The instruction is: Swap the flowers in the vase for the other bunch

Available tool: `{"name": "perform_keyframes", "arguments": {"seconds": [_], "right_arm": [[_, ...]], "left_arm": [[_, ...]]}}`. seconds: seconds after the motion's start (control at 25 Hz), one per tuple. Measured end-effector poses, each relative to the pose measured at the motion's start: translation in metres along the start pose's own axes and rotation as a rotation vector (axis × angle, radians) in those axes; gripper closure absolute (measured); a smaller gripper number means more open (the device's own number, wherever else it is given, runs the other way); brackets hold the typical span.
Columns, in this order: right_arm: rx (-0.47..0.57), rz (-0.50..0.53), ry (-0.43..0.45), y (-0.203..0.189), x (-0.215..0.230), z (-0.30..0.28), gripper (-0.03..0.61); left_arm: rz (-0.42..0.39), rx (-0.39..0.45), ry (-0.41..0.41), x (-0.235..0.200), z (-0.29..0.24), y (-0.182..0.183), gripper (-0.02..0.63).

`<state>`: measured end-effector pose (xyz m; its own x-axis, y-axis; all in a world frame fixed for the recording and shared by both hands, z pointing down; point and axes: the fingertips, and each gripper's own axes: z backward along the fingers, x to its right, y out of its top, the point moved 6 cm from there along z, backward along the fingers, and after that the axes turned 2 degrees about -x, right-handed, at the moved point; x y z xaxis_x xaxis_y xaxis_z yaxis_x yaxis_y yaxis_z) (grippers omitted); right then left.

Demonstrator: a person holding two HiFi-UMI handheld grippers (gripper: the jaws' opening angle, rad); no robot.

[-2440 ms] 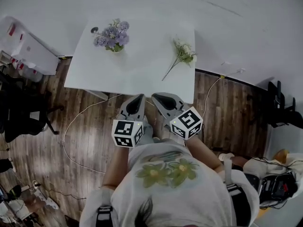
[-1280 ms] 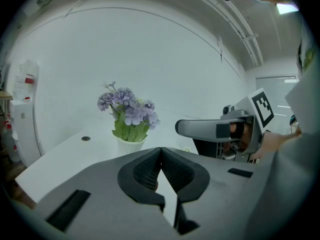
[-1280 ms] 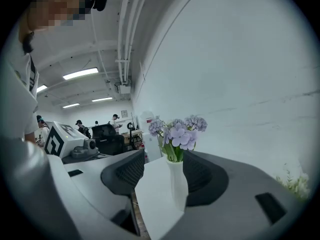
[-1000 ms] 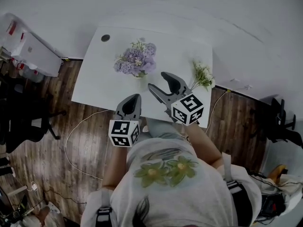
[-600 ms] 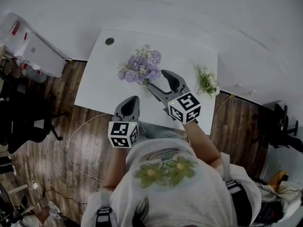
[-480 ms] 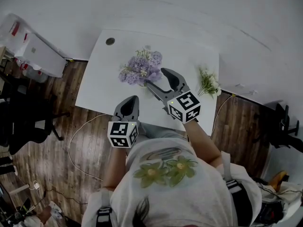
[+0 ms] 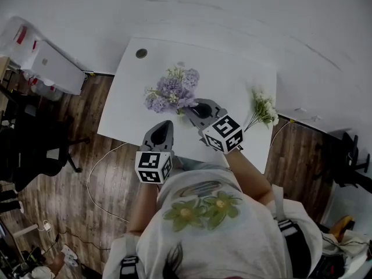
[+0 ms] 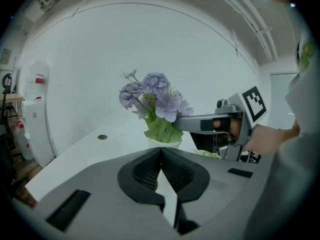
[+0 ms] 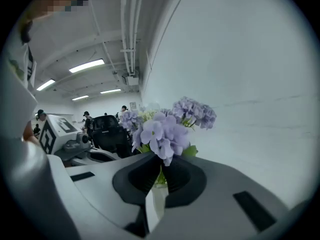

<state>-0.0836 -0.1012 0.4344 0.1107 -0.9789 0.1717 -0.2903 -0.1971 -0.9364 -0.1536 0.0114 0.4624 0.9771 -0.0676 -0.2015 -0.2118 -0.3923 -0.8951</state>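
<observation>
In a white vase (image 8: 163,144), bushy lilac flowers (image 7: 171,90)

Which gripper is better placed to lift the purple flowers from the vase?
Right. The right gripper has just closed its jaws on the stems of the purple flowers above the vase; the left gripper is shut, empty, farther back.

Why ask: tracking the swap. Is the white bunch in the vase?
No, the white bunch lies on the table, outside the vase.
</observation>
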Motion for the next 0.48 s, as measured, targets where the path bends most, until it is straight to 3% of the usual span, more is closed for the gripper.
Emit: {"name": "perform_keyframes", "arguments": {"seconds": [0.12, 0.48], "right_arm": [[0.007, 0.014, 0.038, 0.004, -0.003, -0.013, 0.537], [0.081, 0.039, 0.036, 0.017, 0.002, -0.005, 0.538]], "left_arm": [[0.008, -0.005, -0.004, -0.016, -0.005, 0.003, 0.595], [0.005, -0.015, -0.025, -0.021, -0.018, 0.003, 0.595]]}}
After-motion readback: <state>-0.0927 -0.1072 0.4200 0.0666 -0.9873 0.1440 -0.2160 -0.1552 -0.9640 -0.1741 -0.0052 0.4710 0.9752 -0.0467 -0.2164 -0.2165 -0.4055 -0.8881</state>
